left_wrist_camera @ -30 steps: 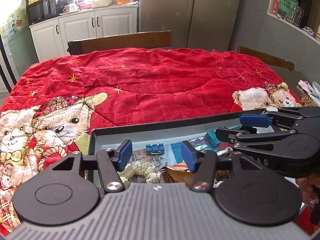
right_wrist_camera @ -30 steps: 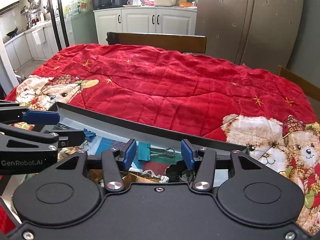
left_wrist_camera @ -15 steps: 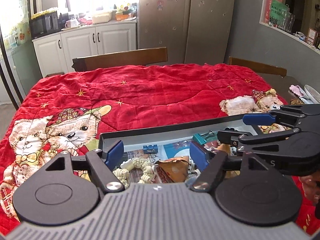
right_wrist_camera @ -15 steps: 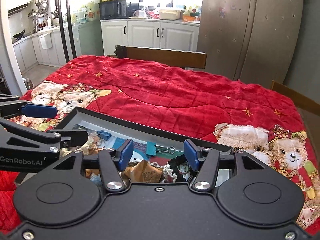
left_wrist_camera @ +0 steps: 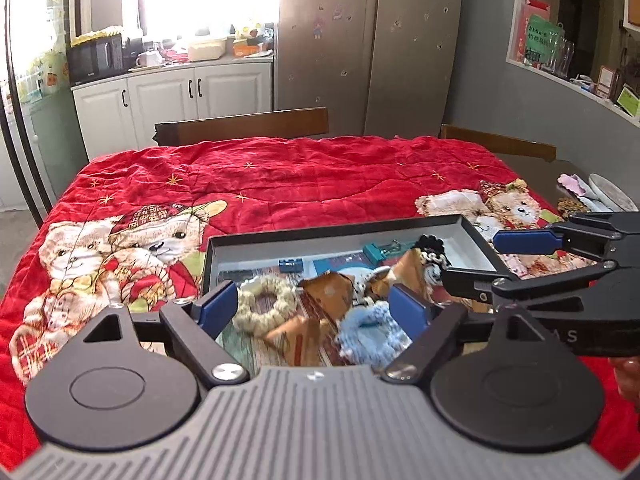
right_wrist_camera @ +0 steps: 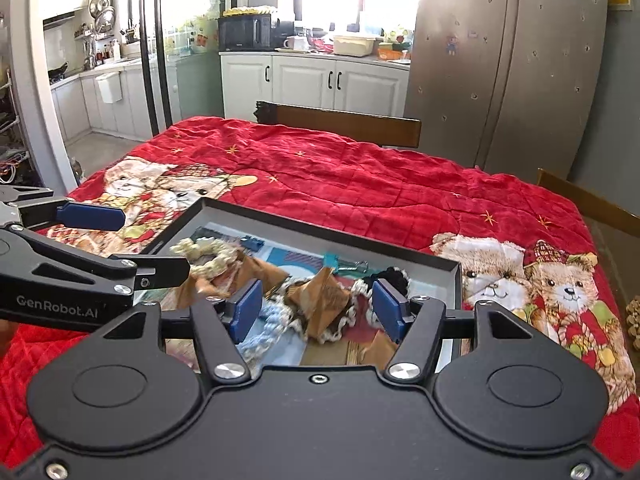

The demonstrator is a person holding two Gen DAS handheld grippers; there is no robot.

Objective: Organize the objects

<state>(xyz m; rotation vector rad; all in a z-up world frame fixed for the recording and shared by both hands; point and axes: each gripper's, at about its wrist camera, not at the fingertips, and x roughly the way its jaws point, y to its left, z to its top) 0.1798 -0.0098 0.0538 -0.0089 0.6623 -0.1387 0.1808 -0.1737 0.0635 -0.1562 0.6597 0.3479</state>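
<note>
While both of your tools hover over the tray (left_wrist_camera: 472, 226), note the stock:
- Left gripper (left_wrist_camera: 316, 306): spread, holding nothing; cream scrunchie (left_wrist_camera: 266, 304) and blue scrunchie (left_wrist_camera: 368, 334) just beneath.
- Right gripper (right_wrist_camera: 316, 304): spread, empty; brown paper scraps (right_wrist_camera: 324, 294) directly ahead.
- Beyond: teal binder clip (left_wrist_camera: 380, 249), far wall.
Take one loose item per descent, squarely.

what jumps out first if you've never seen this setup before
The red teddy-bear quilt covering the whole table. On its near side lies a shallow dark tray crammed with oddments: a cream scrunchie, a blue one, a teal binder clip. Both grippers, left and right, hover open over it.
</note>
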